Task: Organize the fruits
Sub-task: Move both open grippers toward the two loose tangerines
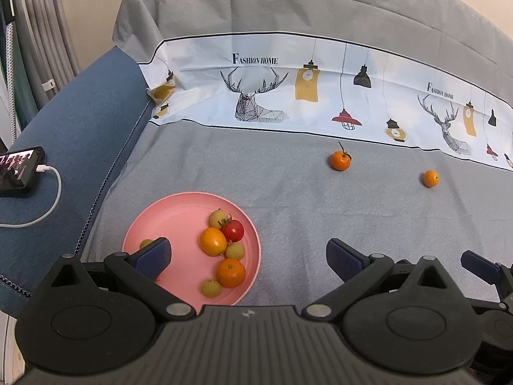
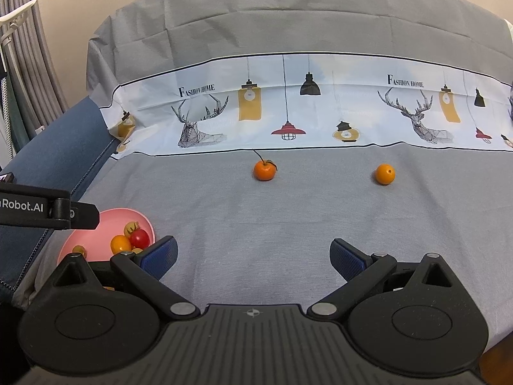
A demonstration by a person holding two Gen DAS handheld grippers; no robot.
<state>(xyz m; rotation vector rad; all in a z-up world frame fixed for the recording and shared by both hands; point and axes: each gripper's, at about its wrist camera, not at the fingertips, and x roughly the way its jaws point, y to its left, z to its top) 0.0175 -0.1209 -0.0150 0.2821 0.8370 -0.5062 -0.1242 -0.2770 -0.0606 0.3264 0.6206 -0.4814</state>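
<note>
left claw (image 1: 248,258) agape | right claw (image 2: 253,256) agape | pink plate (image 1: 179,211): perhaps eight fruits

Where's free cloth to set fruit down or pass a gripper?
Free: the grey cloth between the pink plate and the stemmed orange, and the stretch between that and the plain orange. Crowded: the plate's right half, packed with fruit. The phone and cable take the blue edge.
</note>
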